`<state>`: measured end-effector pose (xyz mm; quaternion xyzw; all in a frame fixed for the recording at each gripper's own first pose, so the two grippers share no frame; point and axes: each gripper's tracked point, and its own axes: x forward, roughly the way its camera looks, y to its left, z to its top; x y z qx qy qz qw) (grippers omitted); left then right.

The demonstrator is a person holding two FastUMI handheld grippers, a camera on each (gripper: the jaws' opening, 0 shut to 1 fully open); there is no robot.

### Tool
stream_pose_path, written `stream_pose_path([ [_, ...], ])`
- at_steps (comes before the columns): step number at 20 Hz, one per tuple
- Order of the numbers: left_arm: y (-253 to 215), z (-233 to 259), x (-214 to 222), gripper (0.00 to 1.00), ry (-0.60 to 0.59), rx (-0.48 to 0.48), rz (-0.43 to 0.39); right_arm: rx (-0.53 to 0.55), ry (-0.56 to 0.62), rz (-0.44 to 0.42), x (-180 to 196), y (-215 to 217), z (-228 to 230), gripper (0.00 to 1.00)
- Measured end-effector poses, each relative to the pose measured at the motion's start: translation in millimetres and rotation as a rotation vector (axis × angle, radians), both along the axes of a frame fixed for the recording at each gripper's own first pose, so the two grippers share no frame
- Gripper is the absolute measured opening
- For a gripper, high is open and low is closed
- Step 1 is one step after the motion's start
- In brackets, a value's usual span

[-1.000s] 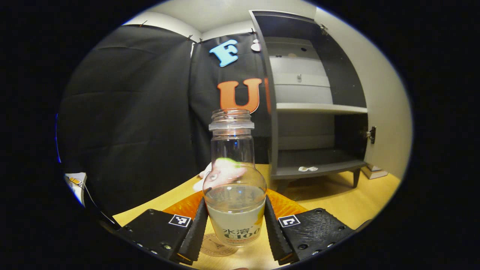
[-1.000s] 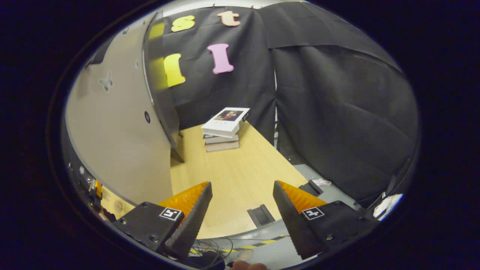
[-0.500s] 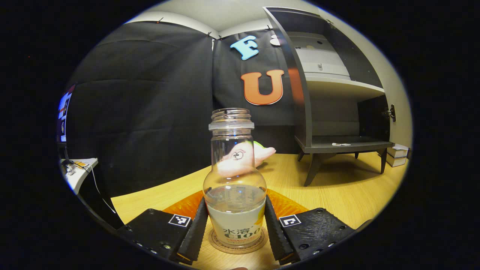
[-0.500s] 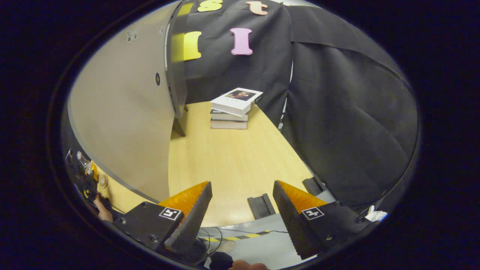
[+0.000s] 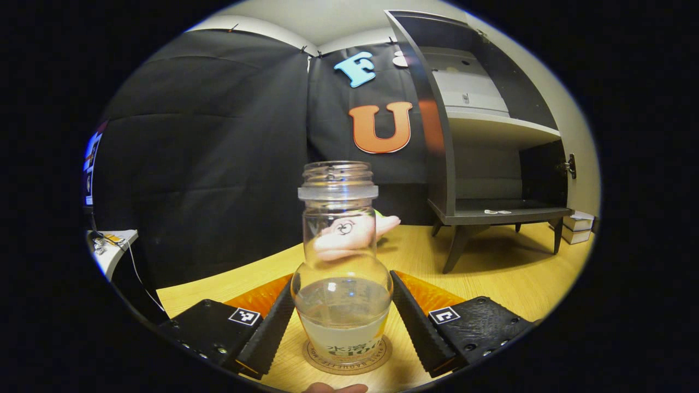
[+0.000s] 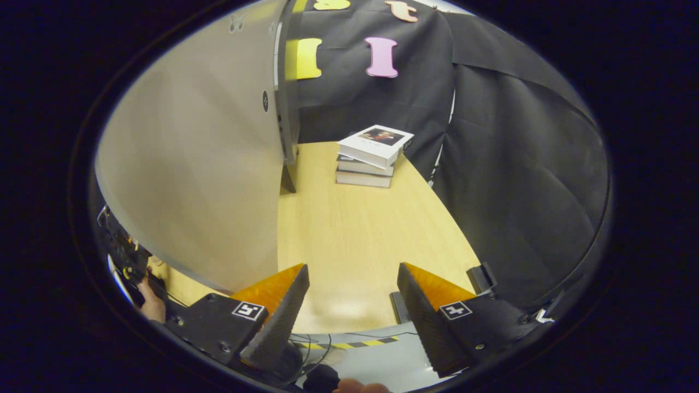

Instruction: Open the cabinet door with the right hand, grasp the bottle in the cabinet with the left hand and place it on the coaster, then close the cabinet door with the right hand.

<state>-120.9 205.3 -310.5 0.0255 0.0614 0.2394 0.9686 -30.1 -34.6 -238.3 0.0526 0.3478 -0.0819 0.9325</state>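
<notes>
L gripper (image 5: 341, 322), jaws apart, leaves bottle (image 5: 341, 273) on coaster (image 5: 346, 356); should back off straight; R gripper (image 6: 352, 305) open.

A pink plush toy (image 5: 349, 237) lies on the wooden bench (image 5: 491, 284). Three stacked books (image 6: 371, 158) sit at the bench's 12 o'clock edge.
</notes>
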Motion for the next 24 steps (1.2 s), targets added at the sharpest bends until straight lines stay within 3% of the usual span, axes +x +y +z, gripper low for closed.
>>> stream_pose_path([
  [5,-3,4,-2,0.96,-0.015,-0.002,0.005,0.050,0.026,-0.029,-3,-3,-11,1.00],
  [11,-9,53,-2,0.96,-0.025,0.021,0.000,0.105,-0.028,-0.050,-10,-6,1,1.00],
  [14,-12,115,-5,0.96,-0.007,0.053,-0.024,0.169,-0.071,-0.105,-9,-9,18,1.00],
  [18,-40,241,-11,0.96,-0.058,0.148,-0.132,0.175,-0.226,-0.118,1,-35,78,1.00],
  [19,-52,268,-8,0.96,-0.071,0.160,-0.173,0.189,-0.273,-0.102,4,-40,95,1.00],
  [21,-88,310,0,0.96,-0.072,0.164,-0.287,0.268,-0.349,0.010,10,-33,130,1.00],
  [24,-131,357,-3,0.96,-0.102,0.187,-0.369,0.416,-0.452,0.182,12,-30,201,1.00],
])
